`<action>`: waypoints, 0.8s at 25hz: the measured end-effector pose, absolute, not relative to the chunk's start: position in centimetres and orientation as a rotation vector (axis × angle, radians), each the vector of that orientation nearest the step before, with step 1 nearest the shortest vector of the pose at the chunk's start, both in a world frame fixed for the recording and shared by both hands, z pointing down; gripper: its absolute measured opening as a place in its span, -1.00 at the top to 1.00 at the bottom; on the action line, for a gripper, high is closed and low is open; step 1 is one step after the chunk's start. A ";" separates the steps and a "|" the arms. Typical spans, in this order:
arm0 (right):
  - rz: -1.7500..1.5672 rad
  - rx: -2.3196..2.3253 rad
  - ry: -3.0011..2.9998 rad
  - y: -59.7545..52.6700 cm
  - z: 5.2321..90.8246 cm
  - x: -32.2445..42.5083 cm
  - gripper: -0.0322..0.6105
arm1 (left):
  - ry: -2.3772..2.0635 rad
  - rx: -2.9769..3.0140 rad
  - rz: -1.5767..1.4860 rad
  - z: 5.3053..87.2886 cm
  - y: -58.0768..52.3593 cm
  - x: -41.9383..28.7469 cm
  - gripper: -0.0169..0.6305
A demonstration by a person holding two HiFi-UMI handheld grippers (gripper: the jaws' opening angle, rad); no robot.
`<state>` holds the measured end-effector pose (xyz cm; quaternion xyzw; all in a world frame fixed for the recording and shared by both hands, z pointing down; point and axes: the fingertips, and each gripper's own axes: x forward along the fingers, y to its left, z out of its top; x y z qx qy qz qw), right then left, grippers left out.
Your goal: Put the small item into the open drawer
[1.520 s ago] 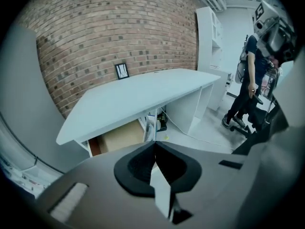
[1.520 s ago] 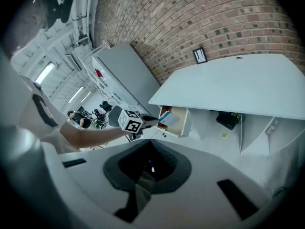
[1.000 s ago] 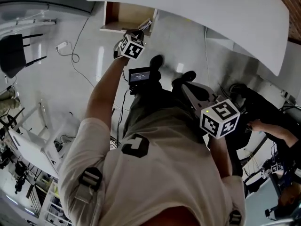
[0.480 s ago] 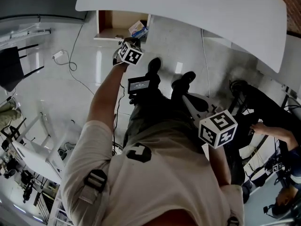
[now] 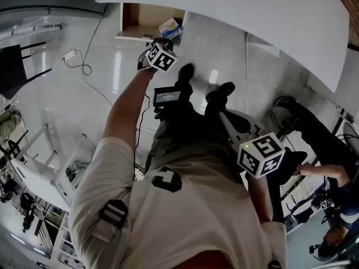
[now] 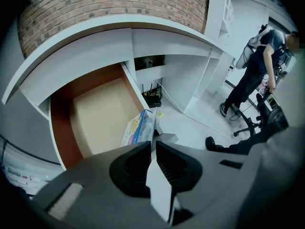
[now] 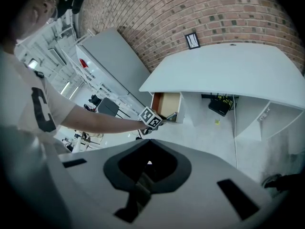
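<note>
The small item is a flat packet [image 6: 137,128] printed in blue and yellow, also visible in the head view [image 5: 170,28]. It leans against the right inner wall of the open drawer [image 6: 59,128], near the front corner. My left gripper [image 6: 153,141] reaches down over that corner, shut on the packet's white edge. In the head view the left gripper [image 5: 162,40] sits just in front of the drawer [image 5: 132,36]. My right gripper [image 5: 225,112] hangs by the person's hip, far from the drawer. Its jaws look shut with nothing in them [image 7: 149,144].
A white curved desk top [image 5: 252,15] overhangs the drawer. A cable [image 5: 84,63] trails on the floor to the left, near a black chair [image 5: 14,66]. A black box [image 6: 153,99] sits under the desk. Another person [image 6: 252,75] stands at the right.
The left gripper has sunk with the packet, from above the drawer's front right corner down into the drawer. The right gripper has stayed put.
</note>
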<state>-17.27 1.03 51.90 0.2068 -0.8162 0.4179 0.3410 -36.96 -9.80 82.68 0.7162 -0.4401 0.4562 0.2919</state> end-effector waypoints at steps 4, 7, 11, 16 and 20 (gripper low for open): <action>1.071 0.546 -2.138 0.9 51.8 -17.5 0.89 | -1.150 1.916 1.224 82.6 -9.9 -36.6 0.62; 1.066 0.550 -2.150 1.0 51.7 -17.6 0.89 | -1.178 1.905 1.221 81.8 -9.8 -37.0 0.45; 1.043 0.565 -2.179 0.8 51.1 -18.1 0.89 | -1.226 1.908 1.228 80.0 -9.4 -38.3 0.35; 0.982 0.601 -2.225 0.5 50.2 -19.4 0.89 | -1.377 1.963 1.072 73.6 -8.9 -41.0 0.34; 0.930 0.651 -2.269 -0.3 48.8 -19.8 0.89 | -1.411 2.093 0.859 65.2 -8.5 -39.8 0.35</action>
